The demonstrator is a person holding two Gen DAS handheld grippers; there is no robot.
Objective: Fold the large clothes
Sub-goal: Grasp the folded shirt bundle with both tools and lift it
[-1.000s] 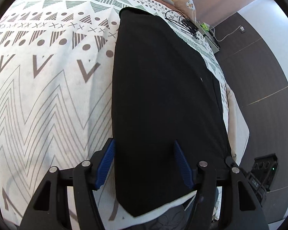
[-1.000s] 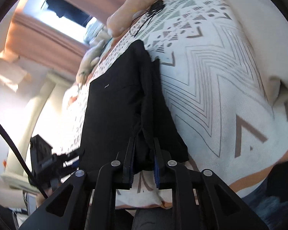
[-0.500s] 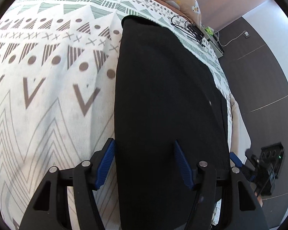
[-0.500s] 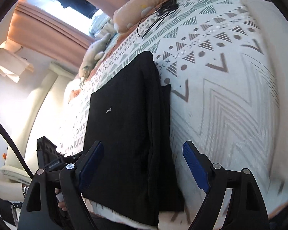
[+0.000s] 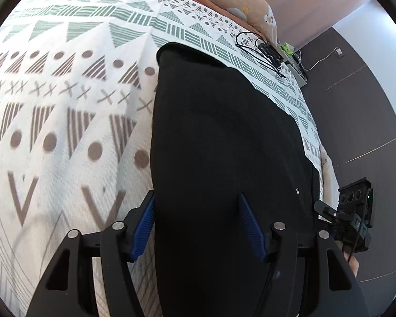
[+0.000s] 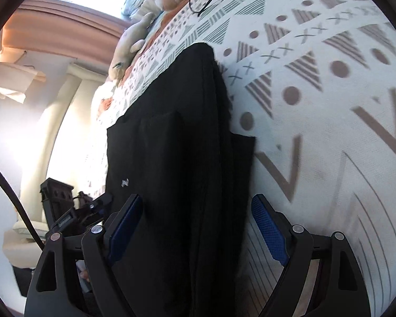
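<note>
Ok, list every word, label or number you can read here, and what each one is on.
No readable text anywhere.
Black garment: a small pale mark on the fabric, too small to read.
Bedspread: only printed shapes, crosses and dots, no lettering.

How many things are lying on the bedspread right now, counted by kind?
Black garment: 1
Black cable bundle: 1
Tan pillow: 1
Plush toy: 1
Total: 4, all on the patterned bedspread.
</note>
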